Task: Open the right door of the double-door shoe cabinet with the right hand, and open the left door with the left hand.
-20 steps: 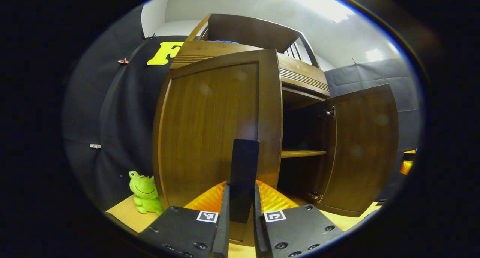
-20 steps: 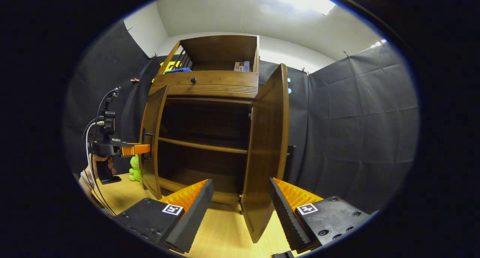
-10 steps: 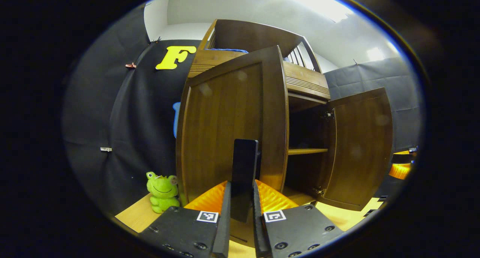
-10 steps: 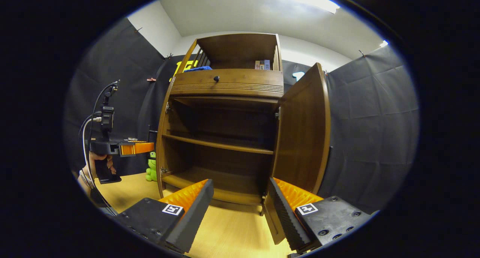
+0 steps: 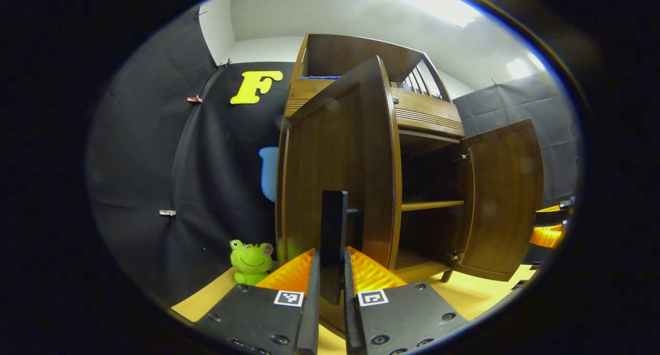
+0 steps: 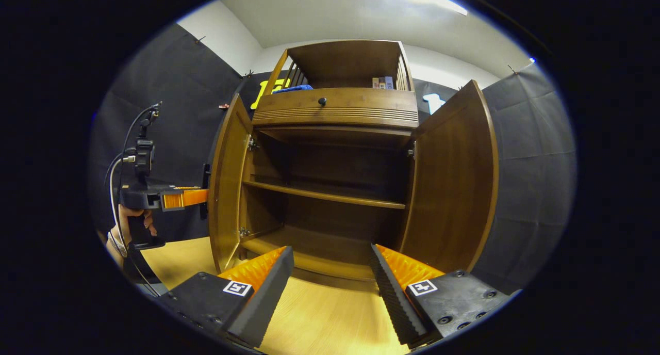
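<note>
Left gripper view: my left gripper (image 5: 330, 313) pinches the left door's handle (image 5: 333, 241); my right gripper (image 6: 330, 288) is spread before the open cabinet (image 6: 335, 112).

Both views low, facing cabinet (image 6: 335, 117)

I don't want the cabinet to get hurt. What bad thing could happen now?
The left gripper is shut on the left door's handle; pulling the left door further might strain its hinges. The toy frog sits beside that door and could get bumped.
</note>
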